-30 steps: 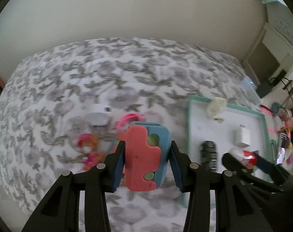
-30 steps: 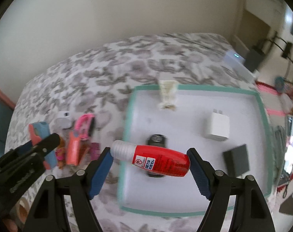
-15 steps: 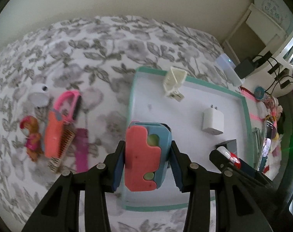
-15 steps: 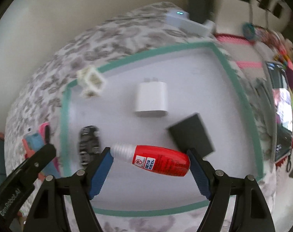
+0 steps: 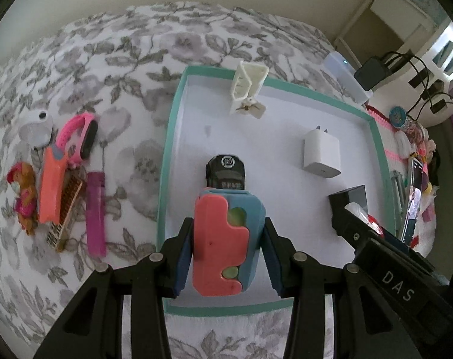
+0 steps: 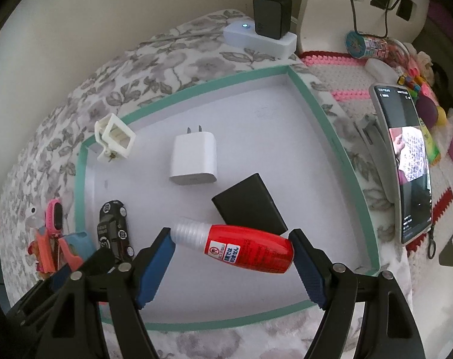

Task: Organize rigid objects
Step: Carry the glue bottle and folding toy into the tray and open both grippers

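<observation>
Plainly, "DAS" marks the right tongs (image 5: 373, 227) gripping a Japanese-labelled red bottle (image 6: 244, 248).

The tray (image 5: 178, 113) lies on the bed (image 5: 130, 59). In it, the clip (image 5: 247, 89) is by the far edge and the toy car (image 5: 225, 173) by the left edge. The comb (image 5: 95, 212) lies on the bed, left of the tray.

Probably a home bedroom: floral bedspread (image 5: 154, 48), toys, phone (image 6: 406, 164).

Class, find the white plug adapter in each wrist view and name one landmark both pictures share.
Left wrist view: white plug adapter lies right of centre in the tray.
Right wrist view: adapter lies left of centre, behind the black box.
Shared landmark: the tray's green rim.
</observation>
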